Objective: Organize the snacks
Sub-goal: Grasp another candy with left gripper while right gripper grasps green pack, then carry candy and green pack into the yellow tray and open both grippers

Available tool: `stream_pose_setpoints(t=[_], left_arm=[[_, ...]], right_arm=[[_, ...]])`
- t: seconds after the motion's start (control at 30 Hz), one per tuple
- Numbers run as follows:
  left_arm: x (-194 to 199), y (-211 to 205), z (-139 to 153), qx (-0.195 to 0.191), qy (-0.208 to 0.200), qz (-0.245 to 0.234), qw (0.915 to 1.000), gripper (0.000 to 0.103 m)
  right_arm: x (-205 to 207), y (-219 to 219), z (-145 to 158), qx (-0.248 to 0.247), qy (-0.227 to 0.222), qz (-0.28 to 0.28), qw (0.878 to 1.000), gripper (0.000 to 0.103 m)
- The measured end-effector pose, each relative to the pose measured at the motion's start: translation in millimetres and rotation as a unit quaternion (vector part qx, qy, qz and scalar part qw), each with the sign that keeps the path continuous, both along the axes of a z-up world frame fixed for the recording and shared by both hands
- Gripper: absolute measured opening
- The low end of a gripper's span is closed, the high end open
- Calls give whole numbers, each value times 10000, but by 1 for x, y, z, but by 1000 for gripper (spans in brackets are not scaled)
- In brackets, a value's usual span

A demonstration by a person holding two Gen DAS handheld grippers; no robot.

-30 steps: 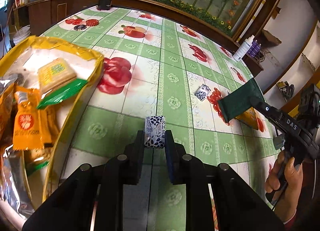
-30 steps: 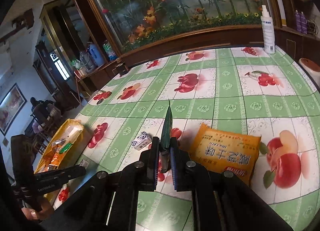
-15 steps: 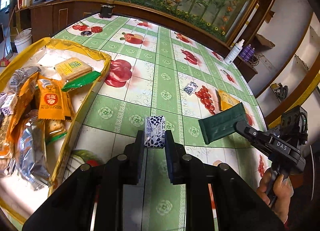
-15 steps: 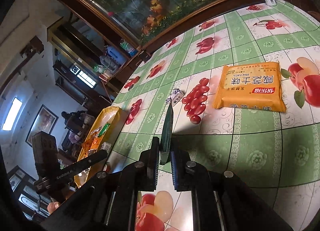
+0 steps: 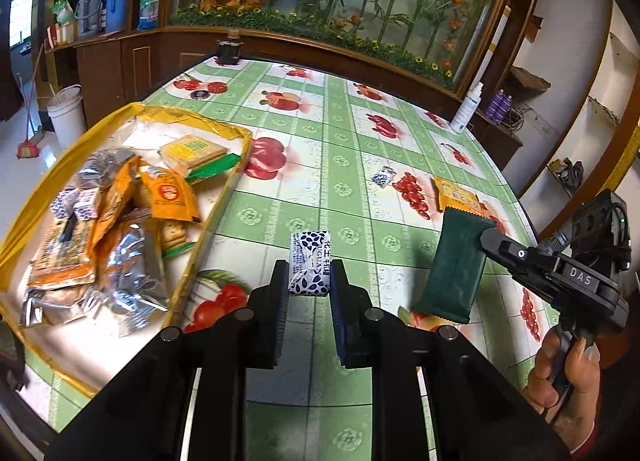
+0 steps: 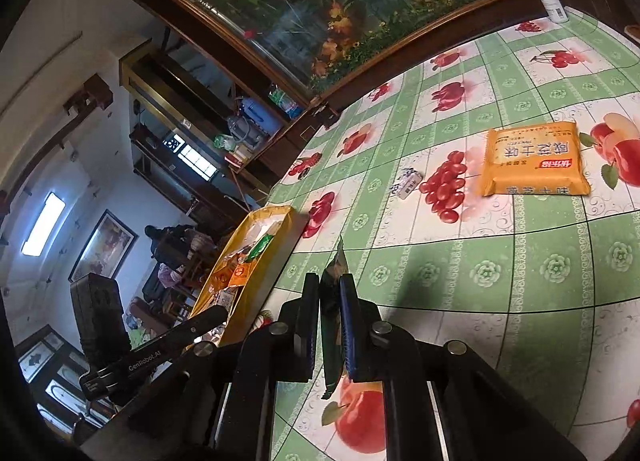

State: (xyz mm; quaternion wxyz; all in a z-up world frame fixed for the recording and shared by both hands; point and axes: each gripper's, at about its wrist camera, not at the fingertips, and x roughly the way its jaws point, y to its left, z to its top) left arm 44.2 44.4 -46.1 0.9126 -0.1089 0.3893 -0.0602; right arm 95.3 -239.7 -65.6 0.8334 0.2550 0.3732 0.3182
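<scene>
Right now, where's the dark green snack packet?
The dark green packet is clamped in the right gripper, held above the tablecloth at the left wrist view's right side, just in front of the orange packet.

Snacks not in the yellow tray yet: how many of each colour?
Blue-and-white candies: 2 (held candy in left gripper; loose candy)
Orange packet: 1
Dark green packet: 1 (in right gripper)
Total: 4

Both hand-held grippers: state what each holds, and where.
Left hand-held gripper: small blue-and-white patterned candy, by its sides. Right hand-held gripper: dark green flat packet, near one end.
</scene>
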Motion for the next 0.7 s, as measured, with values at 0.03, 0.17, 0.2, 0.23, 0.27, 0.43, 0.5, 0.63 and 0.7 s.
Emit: stream_pose_setpoints(t=[0.03, 0.17, 0.2, 0.23, 0.27, 0.43, 0.5, 0.63, 0.7], left_arm=[[-2, 3, 1, 15, -12, 32, 10000, 17], [-11, 13, 6, 142, -102, 189, 9997, 17], [-13, 16, 7, 168, -118, 223, 9995, 17], [-14, 18, 8, 208, -136, 265, 9993, 17], [-16, 21, 10, 258, -159, 313, 9990, 17], [-22, 35, 15, 510, -230, 578, 9968, 17], [-24, 42, 16, 609, -248, 700, 9954, 17], [-27, 55, 17, 761, -248, 930, 9924, 17], [-28, 62, 16, 822, -236, 1041, 9909, 17]], right_arm=[[-1, 4, 2, -17, -28, 42, 10000, 10], [-7, 24, 13, -100, -153, 232, 9996, 10], [-8, 30, 16, -111, -189, 288, 9993, 10], [-10, 35, 19, -115, -224, 340, 9991, 10], [-12, 40, 22, -133, -269, 388, 9988, 10], [-20, 72, 43, -171, -545, 658, 9962, 10], [-21, 84, 50, -188, -648, 760, 9948, 10], [-25, 113, 64, -279, -867, 999, 9908, 10], [-28, 126, 69, -301, -947, 1095, 9890, 10]])
